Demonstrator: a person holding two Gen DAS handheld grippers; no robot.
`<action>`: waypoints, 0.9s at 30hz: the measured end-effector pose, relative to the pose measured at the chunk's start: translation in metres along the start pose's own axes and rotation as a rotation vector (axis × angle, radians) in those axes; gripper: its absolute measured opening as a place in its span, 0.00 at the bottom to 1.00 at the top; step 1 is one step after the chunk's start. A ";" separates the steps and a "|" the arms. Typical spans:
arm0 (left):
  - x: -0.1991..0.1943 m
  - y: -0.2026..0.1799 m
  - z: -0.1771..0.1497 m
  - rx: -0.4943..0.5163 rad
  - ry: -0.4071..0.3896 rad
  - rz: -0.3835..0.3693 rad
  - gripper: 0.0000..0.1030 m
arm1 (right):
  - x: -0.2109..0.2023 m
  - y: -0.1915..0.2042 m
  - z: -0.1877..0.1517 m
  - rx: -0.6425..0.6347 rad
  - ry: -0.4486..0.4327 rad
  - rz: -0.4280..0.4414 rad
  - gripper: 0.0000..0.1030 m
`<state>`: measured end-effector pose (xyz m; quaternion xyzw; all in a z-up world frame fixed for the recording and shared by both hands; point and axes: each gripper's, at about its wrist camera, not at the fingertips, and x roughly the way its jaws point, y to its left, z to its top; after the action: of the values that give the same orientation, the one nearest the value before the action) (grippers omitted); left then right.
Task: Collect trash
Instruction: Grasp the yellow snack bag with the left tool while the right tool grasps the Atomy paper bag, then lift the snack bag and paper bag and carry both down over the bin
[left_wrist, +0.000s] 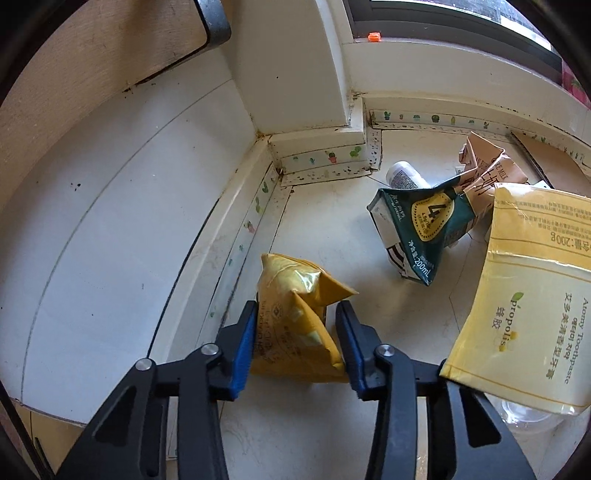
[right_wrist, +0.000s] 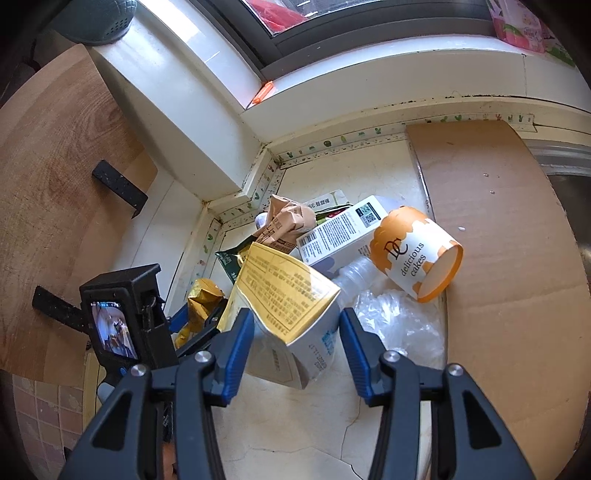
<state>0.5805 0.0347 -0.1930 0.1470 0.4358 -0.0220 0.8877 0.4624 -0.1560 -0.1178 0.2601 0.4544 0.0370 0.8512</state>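
A crumpled yellow snack packet (left_wrist: 295, 317) stands on the pale counter near the wall, and my left gripper (left_wrist: 297, 328) is shut on it, a blue pad pressing each side. From the right wrist view the left gripper (right_wrist: 199, 325) shows at lower left with the packet (right_wrist: 203, 299) in it. My right gripper (right_wrist: 297, 328) is shut on a yellow toothpaste box (right_wrist: 284, 295), held tilted above the counter. The same box (left_wrist: 524, 295) hangs at the right of the left wrist view.
A green milk carton (left_wrist: 421, 229), a beige carton (left_wrist: 484, 166) and a white bottle (left_wrist: 406, 175) lie in the corner. An orange cake cup (right_wrist: 417, 254), a white box (right_wrist: 343, 229) and clear plastic (right_wrist: 391, 317) lie beside a cardboard sheet (right_wrist: 498, 240). A wooden board (right_wrist: 55, 166) is at left.
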 end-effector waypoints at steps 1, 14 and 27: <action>-0.001 0.001 -0.001 -0.006 0.006 -0.008 0.37 | -0.002 0.002 0.000 -0.006 -0.004 0.003 0.46; -0.042 0.005 -0.023 -0.030 0.019 -0.061 0.28 | -0.034 0.012 -0.010 -0.043 -0.067 0.020 0.46; -0.173 0.006 -0.069 -0.086 -0.060 -0.092 0.27 | -0.109 0.005 -0.058 -0.093 -0.099 0.050 0.46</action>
<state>0.4210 0.0443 -0.0963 0.0878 0.4156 -0.0483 0.9040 0.3535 -0.1609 -0.0591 0.2334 0.4028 0.0663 0.8826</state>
